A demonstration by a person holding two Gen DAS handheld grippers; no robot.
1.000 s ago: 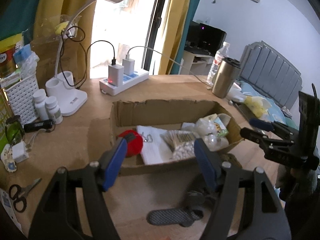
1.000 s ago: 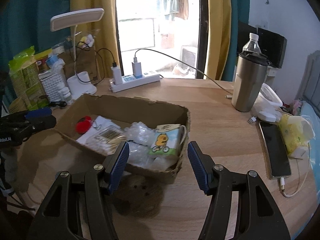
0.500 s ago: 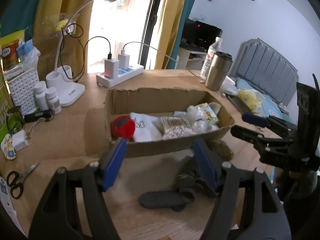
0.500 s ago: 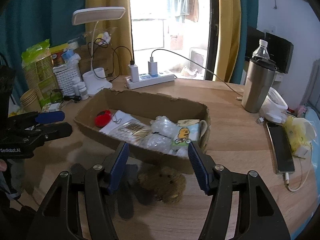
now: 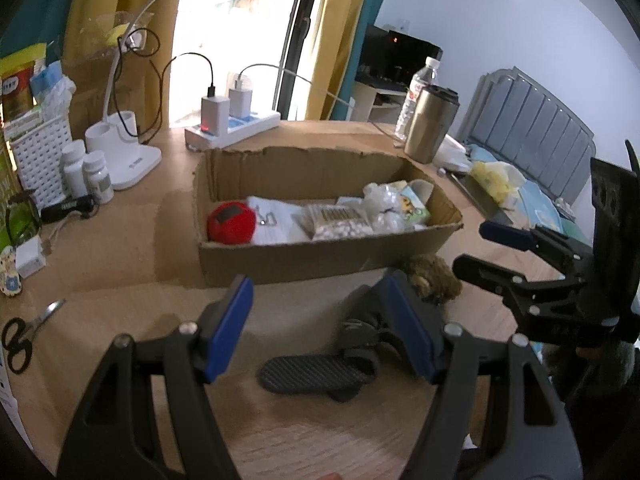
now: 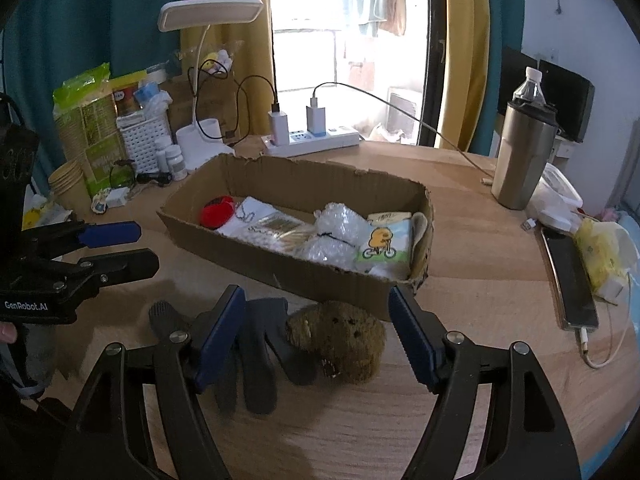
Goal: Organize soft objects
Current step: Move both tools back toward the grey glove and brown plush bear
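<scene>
Jaws of the right gripper (image 6: 316,336) are opening with nothing pressed between them, wider than a second ago; the left gripper (image 5: 320,328) hangs just as open and empty as before. Both views have drawn back from the box since then, baring more wooden table (image 6: 480,280). Nearest lie a dark knitted glove (image 6: 256,344) with limp fingers and, touching it, a shaggy brown plush toy (image 6: 340,340) against the torn corrugated cardboard box (image 6: 320,280). Inside sit a round red plush (image 6: 218,212), crinkled bubble wrap (image 6: 340,224) and a tissue pack printed with a duck (image 6: 384,244)
</scene>
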